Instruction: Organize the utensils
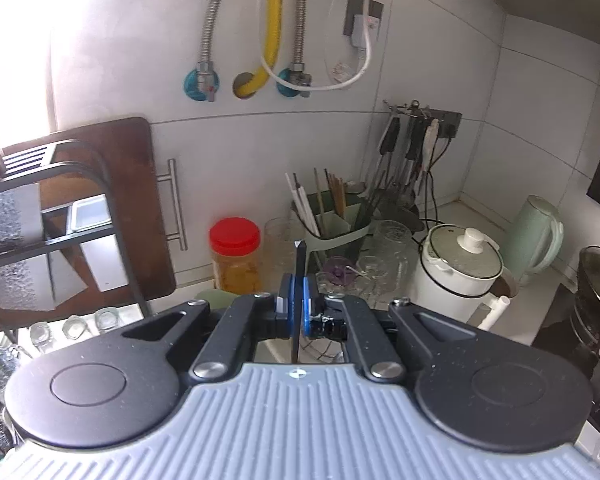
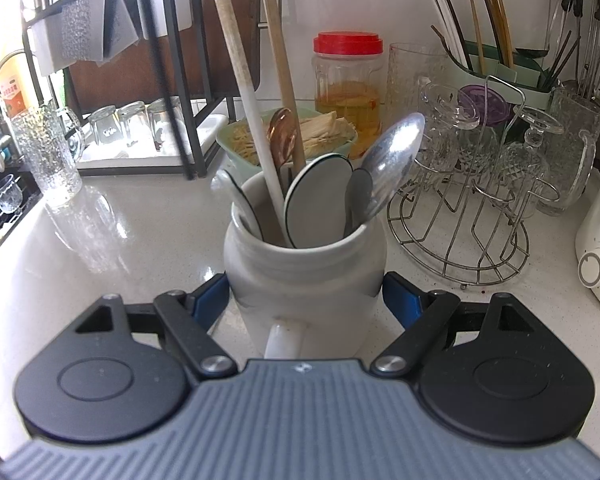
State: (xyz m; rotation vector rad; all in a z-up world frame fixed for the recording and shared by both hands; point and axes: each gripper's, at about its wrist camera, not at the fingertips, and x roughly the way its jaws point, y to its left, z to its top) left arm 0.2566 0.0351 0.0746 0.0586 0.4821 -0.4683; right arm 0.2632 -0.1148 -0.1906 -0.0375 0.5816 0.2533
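Note:
In the left wrist view my left gripper (image 1: 296, 300) is shut on a thin dark utensil (image 1: 300, 264), which stands upright between the blue pads (image 1: 286, 300) with its pale tip above them. Behind it is a green chopstick holder (image 1: 339, 228) with several chopsticks. In the right wrist view my right gripper (image 2: 305, 300) is shut on a white ceramic jar (image 2: 303, 264), its blue pads (image 2: 210, 300) pressing both sides and the jar's handle facing the camera. Inside the jar stand a metal spoon (image 2: 395, 152), white dark-rimmed spoons (image 2: 319, 196), a long white handle (image 2: 240, 72) and a wooden handle (image 2: 280, 52).
On the white counter (image 2: 120, 240) are a red-lidded jar (image 2: 347, 80), a green bowl of food (image 2: 236, 148), a wire rack of upturned glasses (image 2: 459, 216) and a black dish rack (image 2: 172, 80). A white pot (image 1: 455, 268) and a pale green kettle (image 1: 531, 236) stand to the right.

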